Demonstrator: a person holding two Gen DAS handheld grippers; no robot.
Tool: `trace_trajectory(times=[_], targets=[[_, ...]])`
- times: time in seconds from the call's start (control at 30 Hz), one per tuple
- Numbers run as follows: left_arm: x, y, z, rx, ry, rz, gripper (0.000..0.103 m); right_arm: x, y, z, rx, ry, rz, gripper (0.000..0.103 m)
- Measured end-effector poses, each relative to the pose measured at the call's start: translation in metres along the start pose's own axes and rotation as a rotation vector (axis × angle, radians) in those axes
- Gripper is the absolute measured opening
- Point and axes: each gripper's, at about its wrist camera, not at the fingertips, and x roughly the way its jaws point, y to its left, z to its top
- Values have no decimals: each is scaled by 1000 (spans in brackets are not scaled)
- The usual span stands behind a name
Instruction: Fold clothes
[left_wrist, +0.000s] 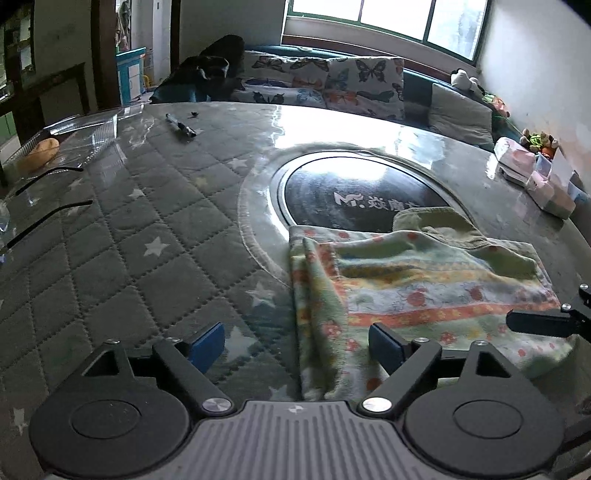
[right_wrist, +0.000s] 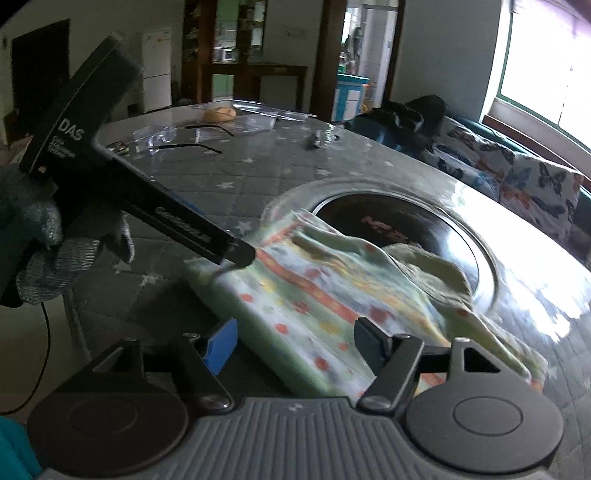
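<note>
A pale green cloth with orange bands and red dots (left_wrist: 413, 288) lies partly folded on the table, its far edge over a round black inset (left_wrist: 354, 192). My left gripper (left_wrist: 297, 347) is open and empty, straddling the cloth's near left corner. The right gripper's fingertip (left_wrist: 535, 323) shows at the cloth's right edge. In the right wrist view the cloth (right_wrist: 332, 295) is motion-blurred. My right gripper (right_wrist: 295, 349) is open over the cloth's near edge. The left gripper's body (right_wrist: 155, 206), held by a gloved hand (right_wrist: 48, 240), reaches to the cloth's left corner.
The table has a grey quilted star cover (left_wrist: 129, 240) under clear plastic. Glasses (left_wrist: 48, 192), a clear tray with bread (left_wrist: 40, 151), a pen (left_wrist: 181, 127) and pink tissue packs (left_wrist: 532, 170) lie around it. A butterfly-cushion sofa (left_wrist: 332, 85) stands behind.
</note>
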Motion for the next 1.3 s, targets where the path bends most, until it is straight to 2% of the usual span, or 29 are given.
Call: trace_trajectory(times=[0.3, 0.83, 1.0, 1.1, 1.3], targets=[[0, 14, 1, -47, 4, 35, 91, 12, 26, 14, -100, -1, 18, 70], [3, 30, 7, -135, 17, 25, 91, 31, 61, 24, -231, 4, -12, 53], [5, 34, 9, -164, 27, 15, 91, 33, 70, 24, -265, 1, 5, 50], [5, 35, 9, -178, 34, 8, 91, 39, 77, 22, -290, 8, -1, 46], [3, 37, 12, -207, 34, -33, 91, 48, 73, 21, -245, 31, 7, 31]])
